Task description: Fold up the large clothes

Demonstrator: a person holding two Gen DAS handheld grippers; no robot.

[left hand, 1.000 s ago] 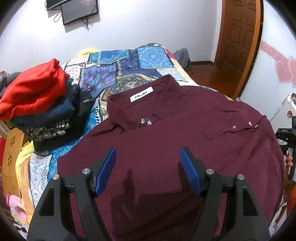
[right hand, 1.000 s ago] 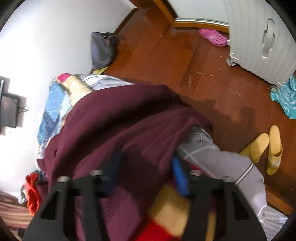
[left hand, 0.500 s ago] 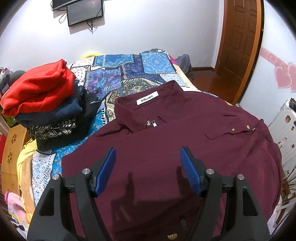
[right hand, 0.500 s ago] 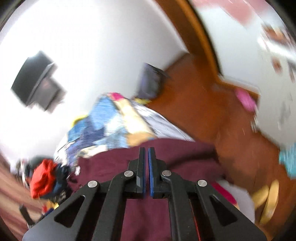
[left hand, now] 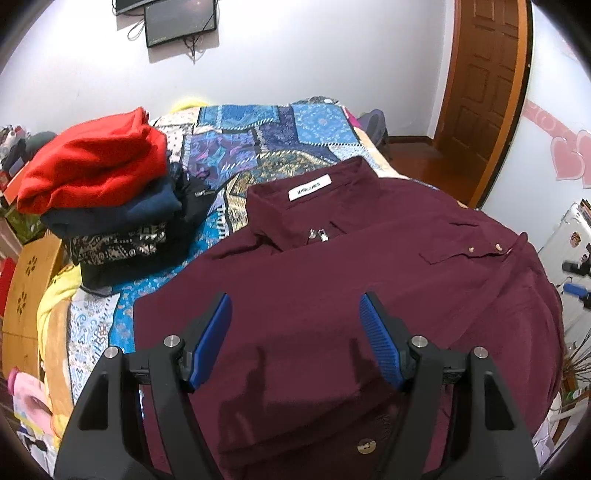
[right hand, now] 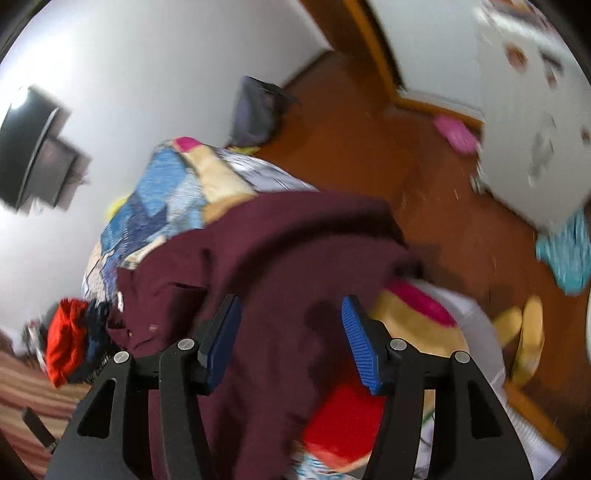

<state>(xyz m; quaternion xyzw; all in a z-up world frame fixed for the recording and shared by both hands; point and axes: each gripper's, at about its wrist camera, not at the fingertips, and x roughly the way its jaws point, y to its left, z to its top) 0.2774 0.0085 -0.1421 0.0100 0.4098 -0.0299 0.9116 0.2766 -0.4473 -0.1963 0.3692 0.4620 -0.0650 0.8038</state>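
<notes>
Patchwork bedspread (left hand: 258, 147), maroon shirt (left hand: 332, 277), wooden door (left hand: 484, 74)

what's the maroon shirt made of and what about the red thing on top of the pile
Maroon shirt: probably woven cotton or a blend, matte, with crisp collar and pocket edges. Red garment: looks like fleece or thick knit; soft, bulky, rounded folds.

A patchwork blue bedspread (left hand: 280, 147) covers the bed. A dark wall-mounted screen (left hand: 181, 20) hangs above. A brown panelled wooden door (left hand: 480, 92) stands right; yellow slippers (right hand: 530, 343) lie on the floor.
</notes>
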